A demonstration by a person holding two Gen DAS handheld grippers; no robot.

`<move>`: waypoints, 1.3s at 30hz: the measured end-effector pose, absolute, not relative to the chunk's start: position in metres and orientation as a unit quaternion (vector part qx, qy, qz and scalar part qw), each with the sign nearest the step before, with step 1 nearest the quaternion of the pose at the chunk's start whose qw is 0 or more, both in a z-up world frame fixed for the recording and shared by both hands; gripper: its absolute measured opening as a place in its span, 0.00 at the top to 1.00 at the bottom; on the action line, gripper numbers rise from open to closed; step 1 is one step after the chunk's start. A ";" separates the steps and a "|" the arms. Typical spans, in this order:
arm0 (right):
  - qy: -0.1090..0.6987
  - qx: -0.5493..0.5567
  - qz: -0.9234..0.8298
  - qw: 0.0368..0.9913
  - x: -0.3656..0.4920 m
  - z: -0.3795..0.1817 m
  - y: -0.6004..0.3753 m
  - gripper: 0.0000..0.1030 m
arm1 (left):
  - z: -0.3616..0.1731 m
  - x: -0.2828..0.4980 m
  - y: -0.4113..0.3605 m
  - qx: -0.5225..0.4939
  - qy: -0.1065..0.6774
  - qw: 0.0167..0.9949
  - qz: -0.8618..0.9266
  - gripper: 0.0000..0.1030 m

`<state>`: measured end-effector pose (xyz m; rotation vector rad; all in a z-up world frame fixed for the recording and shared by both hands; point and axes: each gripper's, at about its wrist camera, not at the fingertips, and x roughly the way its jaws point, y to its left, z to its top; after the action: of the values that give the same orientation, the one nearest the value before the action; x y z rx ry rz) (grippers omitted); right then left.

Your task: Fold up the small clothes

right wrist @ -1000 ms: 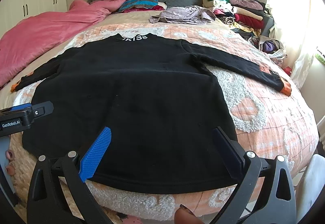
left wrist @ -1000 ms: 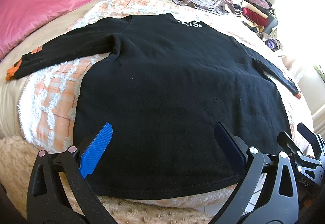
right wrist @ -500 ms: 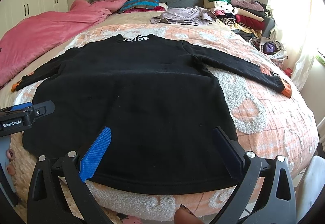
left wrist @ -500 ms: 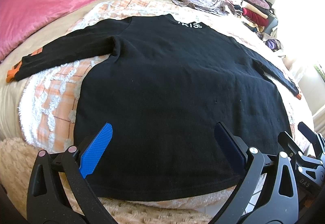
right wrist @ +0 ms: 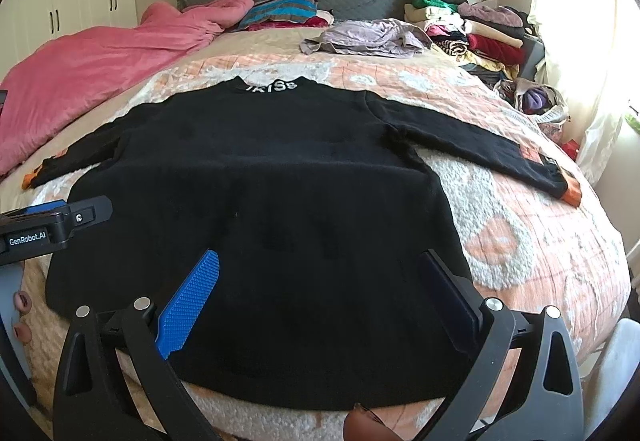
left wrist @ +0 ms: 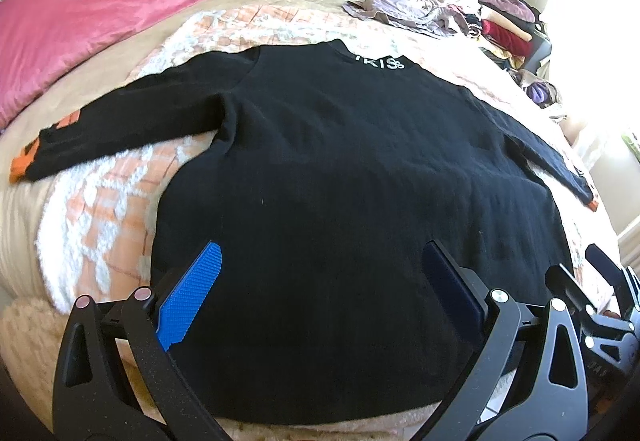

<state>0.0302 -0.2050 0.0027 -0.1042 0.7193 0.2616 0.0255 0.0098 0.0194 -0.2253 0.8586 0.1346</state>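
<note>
Bed (right wrist: pixel 540 241) with peach-and-white blanket (left wrist: pixel 100 225); pink duvet (right wrist: pixel 88 73) along far left side. Black sweater (right wrist: pixel 256 193) spread flat on blanket, sleeves out. Left gripper (left wrist: pixel 320 281) and right gripper (right wrist: pixel 316 285) both spread wide above hem, holding nothing.

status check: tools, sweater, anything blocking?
Left tool open, right tool open, both empty above the hem. Black sweater flat on the blanket, sleeves spread, unfolded. Nothing on it; lilac garment lies beyond the collar.
</note>
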 end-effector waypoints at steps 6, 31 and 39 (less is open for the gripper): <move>0.351 -0.035 0.131 0.927 0.049 0.011 -0.199 0.04 | 0.023 0.043 0.013 -0.107 0.414 0.902 0.063 0.08; 0.371 0.077 0.041 0.924 0.171 0.022 -0.260 0.04 | 0.030 0.151 0.018 -0.107 0.436 0.892 0.053 0.08; 0.387 0.157 -0.023 0.908 0.198 0.004 -0.329 0.04 | 0.026 0.187 0.005 -0.091 0.439 0.893 0.051 0.08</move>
<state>0.1982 -0.3295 0.0045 0.3233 0.7994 -0.0476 0.1866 0.0051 0.0264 -0.1887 0.9099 0.1048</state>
